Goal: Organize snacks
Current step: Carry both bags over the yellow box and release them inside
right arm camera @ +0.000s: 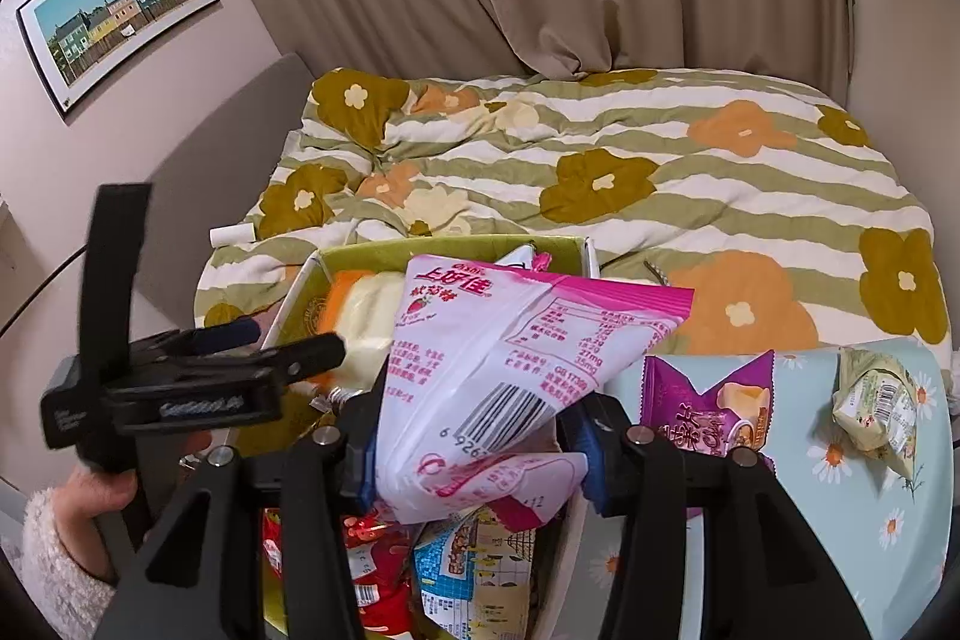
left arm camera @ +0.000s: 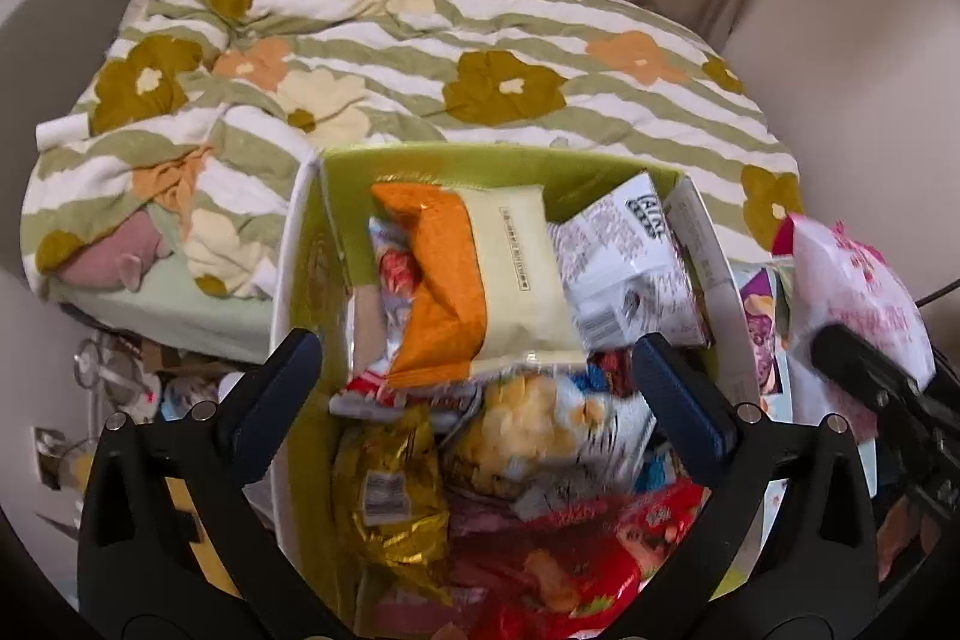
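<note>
My right gripper (right arm camera: 474, 451) is clamped on the pink snack bag (right arm camera: 510, 370), long axis pointing far, directly over the green-lined box (right arm camera: 444, 247). My left gripper (left arm camera: 474, 376), jaws apart and empty, hovers over the same box's near-left snacks.

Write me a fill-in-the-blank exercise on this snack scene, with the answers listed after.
1. The right gripper is shut on a pink-and-white plastic snack ____.
2. The left gripper hangs ____ over the green-lined cardboard box.
3. The purple snack packet lies on a pale blue cloth printed with ____.

Answers: bag; open; daisies
</note>
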`<act>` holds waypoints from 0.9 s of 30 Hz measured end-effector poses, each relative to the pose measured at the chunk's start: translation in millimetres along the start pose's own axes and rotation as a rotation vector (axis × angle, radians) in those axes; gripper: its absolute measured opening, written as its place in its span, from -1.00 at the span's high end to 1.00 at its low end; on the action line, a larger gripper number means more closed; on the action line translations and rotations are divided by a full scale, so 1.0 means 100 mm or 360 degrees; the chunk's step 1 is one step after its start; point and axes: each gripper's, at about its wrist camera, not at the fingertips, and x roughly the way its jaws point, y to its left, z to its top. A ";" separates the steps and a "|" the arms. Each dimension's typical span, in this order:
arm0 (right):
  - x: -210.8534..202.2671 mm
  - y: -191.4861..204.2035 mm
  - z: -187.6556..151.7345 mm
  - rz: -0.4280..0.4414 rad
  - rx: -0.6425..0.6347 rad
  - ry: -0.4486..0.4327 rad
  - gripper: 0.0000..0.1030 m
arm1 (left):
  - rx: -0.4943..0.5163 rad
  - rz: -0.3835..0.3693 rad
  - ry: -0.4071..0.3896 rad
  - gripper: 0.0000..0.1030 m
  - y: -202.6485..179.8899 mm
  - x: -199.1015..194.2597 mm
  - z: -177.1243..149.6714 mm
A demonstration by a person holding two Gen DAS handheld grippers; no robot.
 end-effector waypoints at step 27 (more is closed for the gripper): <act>0.33 0.23 -0.02 0.0095 -0.0121 0.0095 -0.99 | -0.0201 0.0105 -0.0065 -1.00 0.22 -0.44 -0.63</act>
